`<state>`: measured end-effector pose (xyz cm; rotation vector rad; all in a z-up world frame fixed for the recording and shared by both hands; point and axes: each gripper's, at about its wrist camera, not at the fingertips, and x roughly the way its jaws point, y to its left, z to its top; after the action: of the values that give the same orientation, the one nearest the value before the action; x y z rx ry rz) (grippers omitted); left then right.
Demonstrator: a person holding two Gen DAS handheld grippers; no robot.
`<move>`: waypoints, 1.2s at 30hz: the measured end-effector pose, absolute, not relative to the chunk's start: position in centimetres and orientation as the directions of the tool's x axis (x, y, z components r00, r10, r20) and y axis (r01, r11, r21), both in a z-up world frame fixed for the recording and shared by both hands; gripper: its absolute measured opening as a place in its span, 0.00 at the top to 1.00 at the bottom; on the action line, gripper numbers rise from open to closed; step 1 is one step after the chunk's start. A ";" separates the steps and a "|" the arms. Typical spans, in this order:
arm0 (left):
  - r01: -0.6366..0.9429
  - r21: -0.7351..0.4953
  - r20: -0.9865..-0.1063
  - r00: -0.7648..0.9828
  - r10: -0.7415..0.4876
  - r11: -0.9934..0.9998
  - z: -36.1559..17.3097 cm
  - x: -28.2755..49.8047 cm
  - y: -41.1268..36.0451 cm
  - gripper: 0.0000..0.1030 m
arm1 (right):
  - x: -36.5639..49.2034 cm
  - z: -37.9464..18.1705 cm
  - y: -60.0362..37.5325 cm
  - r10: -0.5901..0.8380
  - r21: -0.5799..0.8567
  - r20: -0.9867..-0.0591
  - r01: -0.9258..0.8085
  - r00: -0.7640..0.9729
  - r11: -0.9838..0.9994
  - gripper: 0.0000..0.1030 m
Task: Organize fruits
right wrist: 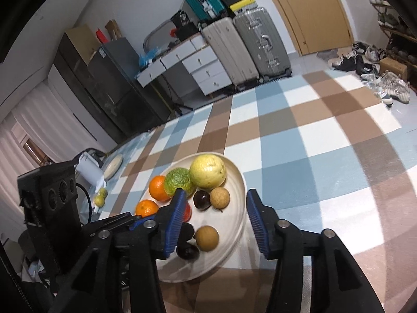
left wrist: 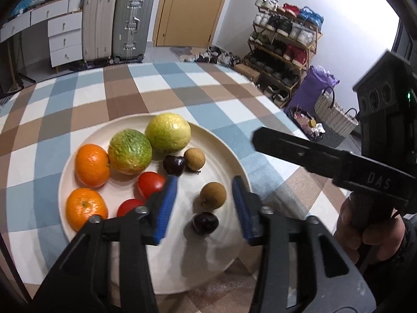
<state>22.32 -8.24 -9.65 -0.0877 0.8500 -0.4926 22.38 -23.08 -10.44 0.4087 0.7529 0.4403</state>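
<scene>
A cream plate [left wrist: 182, 260] on the checked tablecloth holds a yellow-green fruit [left wrist: 168, 132], a green mottled fruit [left wrist: 129, 151], two oranges [left wrist: 91, 165], two tomatoes [left wrist: 151, 184], two dark cherries [left wrist: 174, 165] and two brown longans [left wrist: 194, 159]. My left gripper [left wrist: 204, 178] hangs open over the plate's near part. One longan [left wrist: 212, 194] and one cherry [left wrist: 204, 223] lie between its blue pads, untouched. My right gripper [right wrist: 216, 191] is open too, above the plate's [right wrist: 229, 224] right side, over a longan [right wrist: 207, 238] and a cherry [right wrist: 187, 251].
A hand [left wrist: 365, 232] holds the right gripper's handle at the plate's right. Two small green fruits [right wrist: 100, 199], a white container [right wrist: 88, 169] and a small dish [right wrist: 113, 167] sit at the table's left edge. Suitcases [left wrist: 117, 26], drawers and a shoe rack [left wrist: 284, 41] stand beyond the table.
</scene>
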 end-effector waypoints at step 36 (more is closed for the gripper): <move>0.122 -0.084 -0.383 0.912 -0.145 0.989 4.7 3.8 -1.2 0.01 | 4.2 0.4 -20.9 0.379 0.214 -0.229 -0.333 0.897 0.918 0.00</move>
<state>3.75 -1.20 4.68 -0.0585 0.3989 -0.1378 4.19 -20.88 0.45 0.1718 0.2706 0.3704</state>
